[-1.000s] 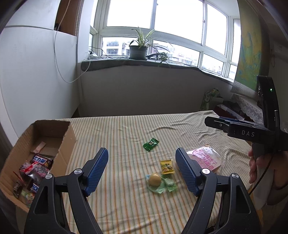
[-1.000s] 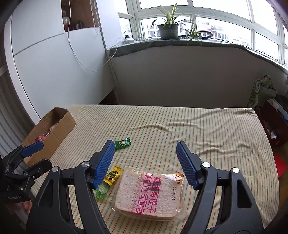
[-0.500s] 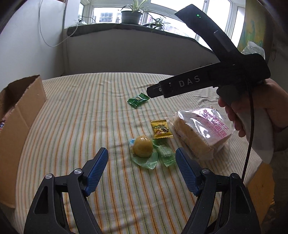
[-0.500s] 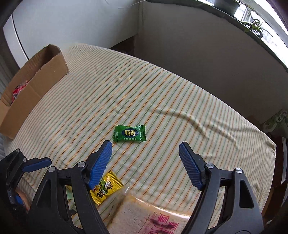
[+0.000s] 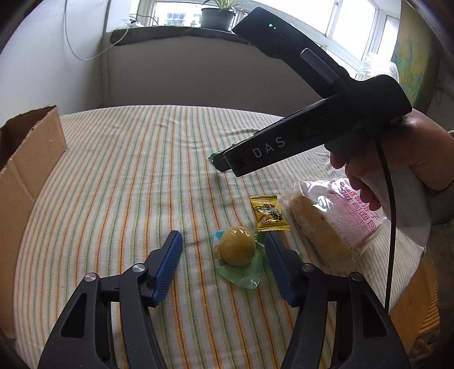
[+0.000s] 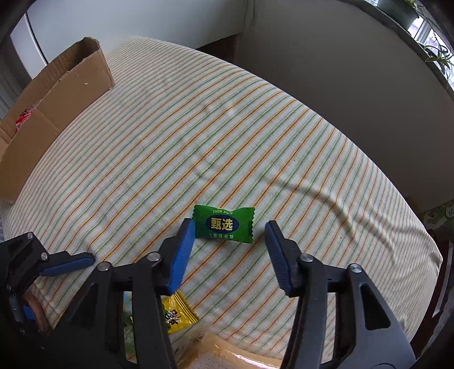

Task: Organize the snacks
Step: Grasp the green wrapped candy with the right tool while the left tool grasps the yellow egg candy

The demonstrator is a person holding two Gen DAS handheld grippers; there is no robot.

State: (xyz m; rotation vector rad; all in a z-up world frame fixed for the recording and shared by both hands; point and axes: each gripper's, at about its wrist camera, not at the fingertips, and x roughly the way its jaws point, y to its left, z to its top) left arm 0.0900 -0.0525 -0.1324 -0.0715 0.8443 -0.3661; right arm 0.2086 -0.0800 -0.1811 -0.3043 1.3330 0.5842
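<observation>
- The left gripper (image 5: 222, 255) hangs low over the striped cloth (image 5: 119, 176), jaws apart, with the yellow ball snack (image 5: 237, 249) in its green wrapper between the pads; the right-side pad looks to be touching the wrapper edge, though that is hard to judge.
- The right gripper (image 6: 229, 249) is spread wide too, the green candy (image 6: 224, 224) lying just ahead of its tips, near the left pad.
- Just beyond the ball snack lies a yellow candy packet (image 5: 269, 213), and beside that the bagged bread (image 5: 334, 221).
- The cardboard box (image 5: 25, 173) stands well apart from the ball snack, at the cloth's left edge.
- A potted plant (image 5: 217, 17) sits on the windowsill behind.
</observation>
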